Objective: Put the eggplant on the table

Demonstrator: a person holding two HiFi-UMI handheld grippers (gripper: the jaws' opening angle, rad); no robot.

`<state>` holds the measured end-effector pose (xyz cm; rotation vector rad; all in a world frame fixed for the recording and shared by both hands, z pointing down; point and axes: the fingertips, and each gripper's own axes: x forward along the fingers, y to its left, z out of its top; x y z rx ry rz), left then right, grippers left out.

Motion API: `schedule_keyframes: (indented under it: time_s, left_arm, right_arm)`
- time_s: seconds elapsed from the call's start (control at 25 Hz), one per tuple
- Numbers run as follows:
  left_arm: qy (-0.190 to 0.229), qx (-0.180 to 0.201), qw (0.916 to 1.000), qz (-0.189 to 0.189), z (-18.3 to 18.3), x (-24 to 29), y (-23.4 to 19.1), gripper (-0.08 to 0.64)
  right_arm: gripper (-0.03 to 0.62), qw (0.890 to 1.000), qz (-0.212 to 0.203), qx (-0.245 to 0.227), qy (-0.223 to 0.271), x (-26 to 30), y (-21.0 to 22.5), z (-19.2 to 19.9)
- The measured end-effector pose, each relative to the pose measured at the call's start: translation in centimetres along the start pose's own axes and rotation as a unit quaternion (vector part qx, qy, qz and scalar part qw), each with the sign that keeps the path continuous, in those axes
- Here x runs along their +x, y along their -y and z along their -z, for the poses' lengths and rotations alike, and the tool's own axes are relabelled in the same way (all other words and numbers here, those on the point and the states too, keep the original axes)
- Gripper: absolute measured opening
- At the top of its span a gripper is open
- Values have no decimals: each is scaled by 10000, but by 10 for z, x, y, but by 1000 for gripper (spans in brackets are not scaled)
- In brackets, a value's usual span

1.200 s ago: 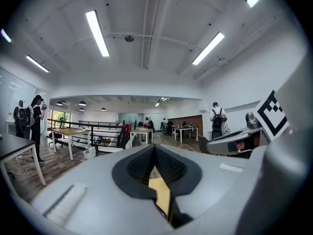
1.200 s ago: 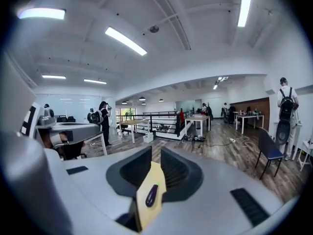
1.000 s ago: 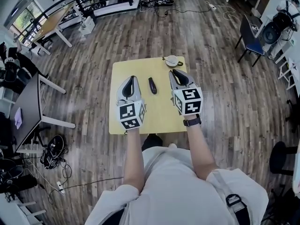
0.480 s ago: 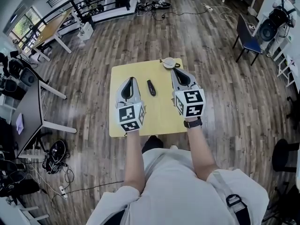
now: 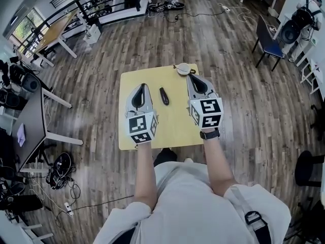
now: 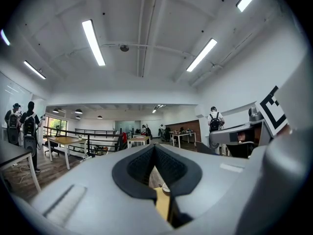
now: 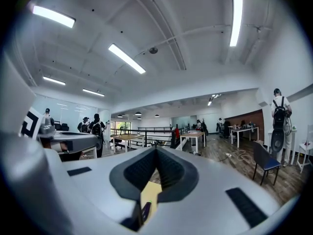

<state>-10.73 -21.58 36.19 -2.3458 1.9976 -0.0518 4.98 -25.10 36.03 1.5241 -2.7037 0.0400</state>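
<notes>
1. The left claw (image 5: pixel 142 85) is closed and empty, its 2 jaws meeting at the tips. It hangs level over the left half of the yellow bench (image 5: pixel 175 123).
2. The eggplant (image 5: pixel 164 96) lies flat on the bench near the middle, between the 2 claws and touching neither. The placing looks done, so the step in hand is probably a clean retreat.
3. The right claw (image 5: pixel 189 77) is also closed with nothing between its jaws. Its tip is near the far edge, just beside a white bowl (image 5: pixel 183 68).
4. To do this well, draw both claws straight back toward the near edge, level and high. A sideways sweep could roll the eggplant.
5. The right claw needs more care, because any drift forward or left could knock the bowl.
</notes>
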Motion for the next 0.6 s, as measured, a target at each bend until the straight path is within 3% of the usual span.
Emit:
schedule_keyframes:
  time_s: [0.36,0.6]
  left_arm:
    - [-196,-130,9997,12,20,16,-21,8]
    - [-444,-179,9988,135,47,53,-44,8]
  right_arm:
    - [10,9996,21,37,-268,27,-4,20]
    - [9,9982,19,174,-577,76,-7,51]
